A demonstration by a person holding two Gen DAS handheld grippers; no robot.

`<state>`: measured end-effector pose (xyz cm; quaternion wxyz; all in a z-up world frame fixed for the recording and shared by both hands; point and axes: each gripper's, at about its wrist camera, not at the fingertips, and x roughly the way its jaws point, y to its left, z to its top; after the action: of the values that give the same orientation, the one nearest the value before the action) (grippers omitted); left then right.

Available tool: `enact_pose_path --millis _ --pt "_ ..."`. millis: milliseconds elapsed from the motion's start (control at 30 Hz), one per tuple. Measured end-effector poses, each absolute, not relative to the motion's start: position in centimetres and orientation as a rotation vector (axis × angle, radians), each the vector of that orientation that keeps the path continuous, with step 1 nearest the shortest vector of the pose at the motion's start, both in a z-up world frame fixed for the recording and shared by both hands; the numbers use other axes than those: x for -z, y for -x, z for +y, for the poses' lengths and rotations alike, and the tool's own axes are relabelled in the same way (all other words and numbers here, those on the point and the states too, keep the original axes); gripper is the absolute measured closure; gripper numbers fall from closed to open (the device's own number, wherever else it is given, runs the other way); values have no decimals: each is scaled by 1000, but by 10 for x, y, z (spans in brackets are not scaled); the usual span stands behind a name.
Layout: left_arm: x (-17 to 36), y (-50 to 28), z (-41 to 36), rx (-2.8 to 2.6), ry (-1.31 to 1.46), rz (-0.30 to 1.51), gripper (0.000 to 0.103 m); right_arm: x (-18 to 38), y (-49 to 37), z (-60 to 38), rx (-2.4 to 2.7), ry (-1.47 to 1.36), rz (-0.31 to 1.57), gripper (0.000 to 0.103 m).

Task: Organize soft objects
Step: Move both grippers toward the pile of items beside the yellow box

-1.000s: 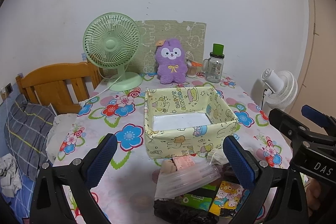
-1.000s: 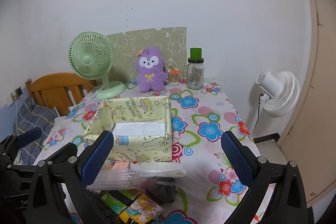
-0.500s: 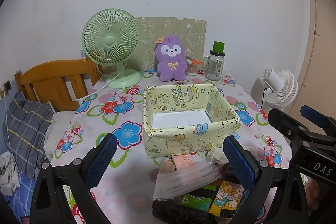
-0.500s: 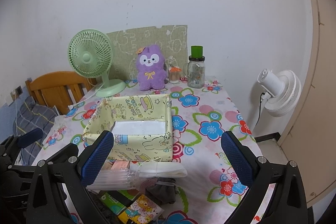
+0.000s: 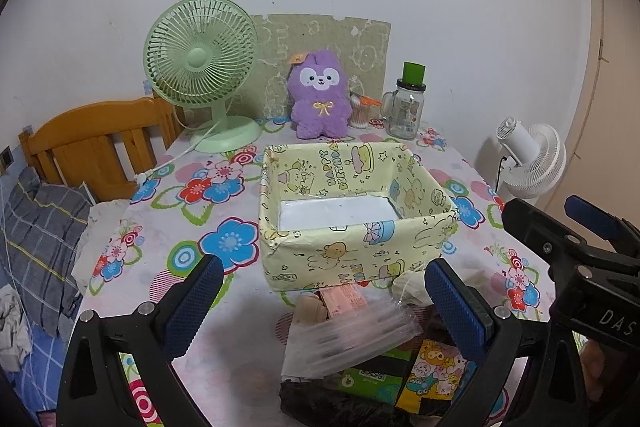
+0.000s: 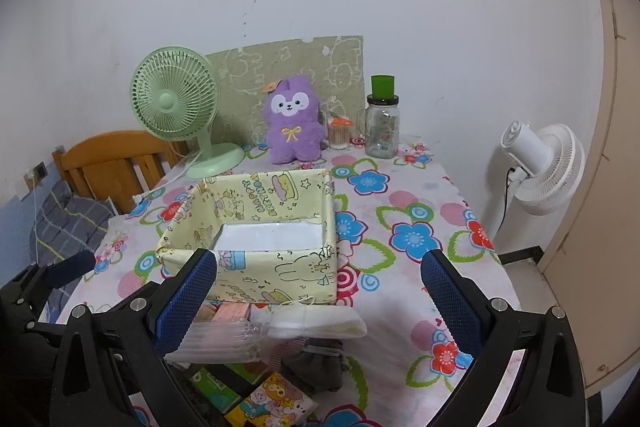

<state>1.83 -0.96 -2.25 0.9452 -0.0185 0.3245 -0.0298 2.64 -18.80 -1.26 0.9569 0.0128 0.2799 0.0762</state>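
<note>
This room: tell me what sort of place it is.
Likely a bedroom at home: a wooden bed frame with bedding beside a table in a floral cloth, a purple plush toy and a desk fan.

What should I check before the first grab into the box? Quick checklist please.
1. Left gripper open and holding nothing: ok.
2. Right gripper open and holding nothing: ok.
3. Box upright, open top, only a white floor showing inside: ok.
4. Pile of soft items in front of the box, clear plastic bag on top: ok, within view of both cameras.
5. Grey cloth pouch partly under the white folded pack: not ok for a direct grab.
6. Plush toy at the back by the green fan, whether it belongs to the sort: cannot tell.
</note>
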Motion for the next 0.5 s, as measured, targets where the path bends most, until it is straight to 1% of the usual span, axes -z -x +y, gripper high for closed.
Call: enact_pose_path --millis 500 --pt "50 -33 -16 86 37 740 1 46 -48 -188 -164 -31 665 0"
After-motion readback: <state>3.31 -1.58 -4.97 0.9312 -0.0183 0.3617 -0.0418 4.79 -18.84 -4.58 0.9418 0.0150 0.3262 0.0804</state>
